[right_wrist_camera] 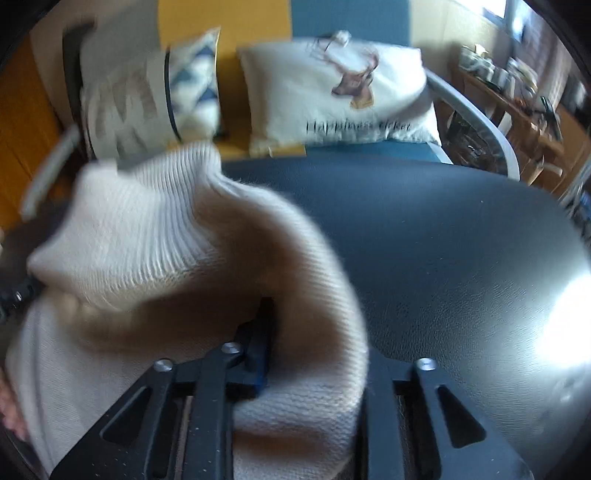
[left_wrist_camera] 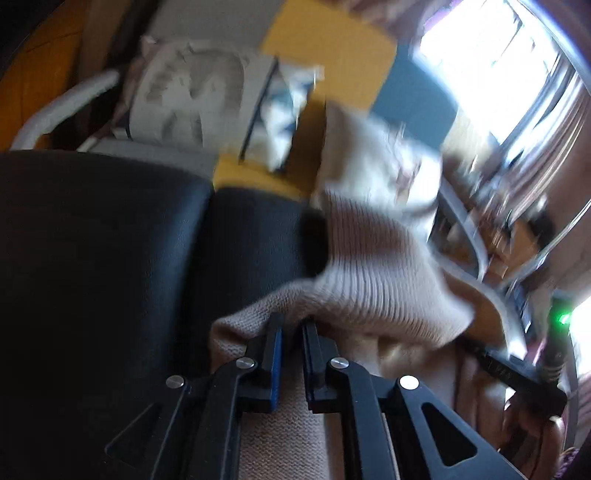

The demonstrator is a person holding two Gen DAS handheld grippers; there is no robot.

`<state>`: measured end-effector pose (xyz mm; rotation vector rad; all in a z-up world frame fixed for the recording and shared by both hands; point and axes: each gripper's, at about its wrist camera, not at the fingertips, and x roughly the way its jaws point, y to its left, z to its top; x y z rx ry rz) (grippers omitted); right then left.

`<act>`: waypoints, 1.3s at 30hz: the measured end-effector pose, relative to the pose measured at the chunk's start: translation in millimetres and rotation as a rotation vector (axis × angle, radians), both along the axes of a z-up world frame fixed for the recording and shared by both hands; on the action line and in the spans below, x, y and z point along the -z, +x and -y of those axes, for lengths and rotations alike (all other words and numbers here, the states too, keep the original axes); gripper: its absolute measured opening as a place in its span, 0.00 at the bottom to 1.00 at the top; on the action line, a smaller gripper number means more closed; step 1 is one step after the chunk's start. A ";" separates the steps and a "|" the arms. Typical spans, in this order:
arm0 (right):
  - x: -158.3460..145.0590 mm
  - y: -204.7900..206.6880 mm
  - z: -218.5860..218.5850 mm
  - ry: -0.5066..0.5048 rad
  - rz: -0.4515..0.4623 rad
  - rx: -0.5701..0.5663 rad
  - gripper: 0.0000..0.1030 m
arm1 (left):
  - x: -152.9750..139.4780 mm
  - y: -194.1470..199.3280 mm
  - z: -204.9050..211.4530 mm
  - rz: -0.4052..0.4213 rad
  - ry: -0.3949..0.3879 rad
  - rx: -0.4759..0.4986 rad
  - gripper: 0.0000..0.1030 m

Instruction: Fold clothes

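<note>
A cream knitted sweater (left_wrist_camera: 373, 280) with a ribbed band hangs over the black leather surface (left_wrist_camera: 92, 258). My left gripper (left_wrist_camera: 292, 325) is shut on a fold of the sweater near its edge. In the right wrist view the same sweater (right_wrist_camera: 177, 266) drapes over my right gripper (right_wrist_camera: 291, 325). Its left finger (right_wrist_camera: 262, 332) shows, pressed into the knit; the right finger is hidden under the cloth. The gripper looks shut on the sweater. Both views are blurred by motion. The other gripper shows at the right edge of the left wrist view (left_wrist_camera: 517, 373).
The black leather surface (right_wrist_camera: 443, 258) stretches ahead. Behind it is a yellow and blue sofa (right_wrist_camera: 351, 18) with a deer-print cushion (right_wrist_camera: 343, 92) and patterned cushions (right_wrist_camera: 140, 96). A grey curved chair arm (right_wrist_camera: 476, 114) and a cluttered wooden table (right_wrist_camera: 517, 96) stand at the right.
</note>
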<state>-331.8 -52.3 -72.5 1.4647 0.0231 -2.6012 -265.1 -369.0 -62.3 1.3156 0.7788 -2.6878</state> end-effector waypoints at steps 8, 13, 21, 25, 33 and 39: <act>-43.5 50.7 -27.2 -0.041 -0.158 0.012 0.43 | -20.0 36.7 -0.4 -0.033 -0.004 -0.105 0.12; -68.4 98.3 -23.9 0.028 -0.230 -0.052 0.43 | -35.6 83.2 -47.9 -0.099 -0.099 0.002 0.13; -47.8 162.0 -28.0 0.057 -0.152 -0.144 0.49 | -6.4 145.1 -117.2 -0.052 -0.217 0.163 0.13; -16.0 141.5 -19.4 0.090 -0.068 -0.145 0.49 | 14.0 148.0 -115.8 -0.032 -0.212 0.177 0.13; 1.0 87.2 -49.2 0.123 -0.039 -0.006 0.55 | 17.2 145.2 -95.0 -0.052 -0.289 0.212 0.09; -52.7 115.2 -85.9 -0.041 -0.121 -0.041 0.55 | 22.7 140.4 -87.1 -0.062 -0.250 0.209 0.09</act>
